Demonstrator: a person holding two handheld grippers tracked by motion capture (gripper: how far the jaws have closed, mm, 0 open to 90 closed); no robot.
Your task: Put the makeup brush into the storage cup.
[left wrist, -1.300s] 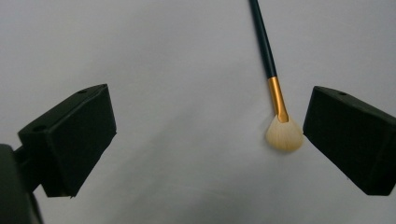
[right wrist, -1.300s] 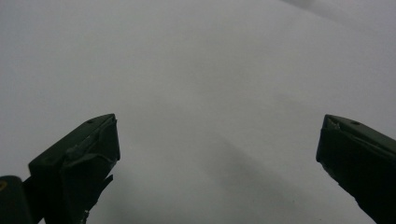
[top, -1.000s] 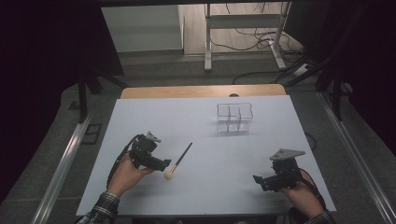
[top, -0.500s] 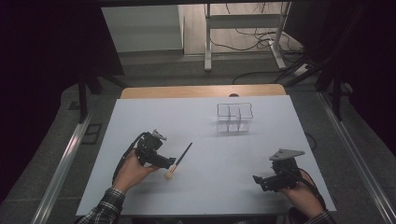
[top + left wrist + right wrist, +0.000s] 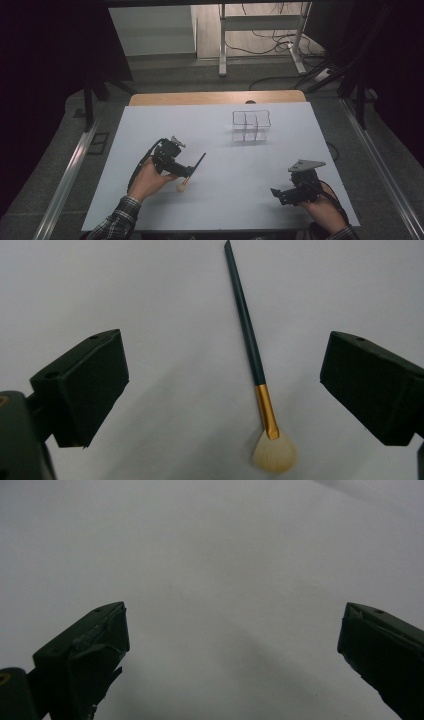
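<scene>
Now the brush (image 5: 252, 357) lies flat on the white surface (image 5: 225, 145), left of centre and toward the person's edge. Its pale bristle fan points toward the person; a gold ferrule joins the fan to a dark, thin handle that runs away up the surface and slightly to the right in the high view (image 5: 192, 170).

Left claw (image 5: 186, 172) hangs directly over the brush, jaws spread wide. In the left gripper view (image 5: 225, 390) the brush sits between the two black jaws, nearer the right one, touching neither. Compared with one second ago, the left claw has moved right and closed in on the brush; earlier it sat just left of the handle. The brush itself has not shifted.

Right claw (image 5: 275, 192) rests near the front right corner of the surface, well apart from the brush, jaws released and wide, bare white surface between them in the right gripper view (image 5: 232, 650). Its position matches the earlier frames.

Clear divided organiser (image 5: 251, 126) stands toward the far side, right of centre, unchanged.
</scene>
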